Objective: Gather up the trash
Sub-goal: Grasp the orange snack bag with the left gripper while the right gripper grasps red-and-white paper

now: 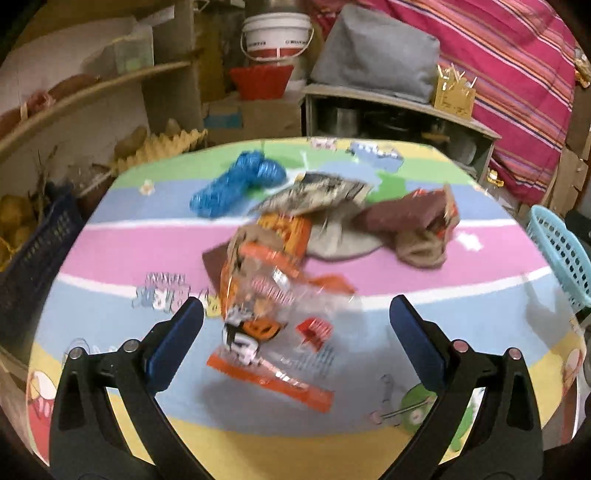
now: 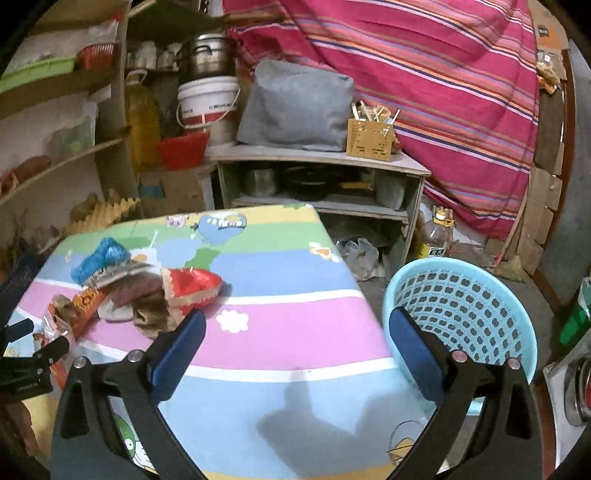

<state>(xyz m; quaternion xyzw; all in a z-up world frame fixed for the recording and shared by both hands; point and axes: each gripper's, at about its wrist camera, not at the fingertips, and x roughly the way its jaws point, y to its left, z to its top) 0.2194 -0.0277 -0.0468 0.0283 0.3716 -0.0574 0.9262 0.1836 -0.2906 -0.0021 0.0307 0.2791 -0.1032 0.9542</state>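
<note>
A heap of trash lies mid-table: an orange and clear snack wrapper [image 1: 266, 295] nearest, a grey printed wrapper [image 1: 317, 195], a red-brown bag [image 1: 406, 218] and a crumpled blue bag [image 1: 236, 184]. My left gripper [image 1: 295, 314] hangs open just above the near end of the orange wrapper, its pads apart from it. In the right wrist view the heap [image 2: 147, 295] sits at the left with a red bag [image 2: 192, 284] on its near side, and the left gripper [image 2: 44, 334] shows at the left edge. My right gripper [image 2: 297, 321] is open and empty over bare cloth. A light blue basket [image 2: 461, 306] stands right of the table.
The table [image 1: 110, 258] wears a colourful cartoon cloth. A dark blue crate [image 1: 37, 251] stands at its left, the light blue basket [image 1: 561, 251] at its right. Behind are wooden shelves, a white bucket [image 1: 277, 33], a low cabinet [image 2: 317, 184] and a striped cloth.
</note>
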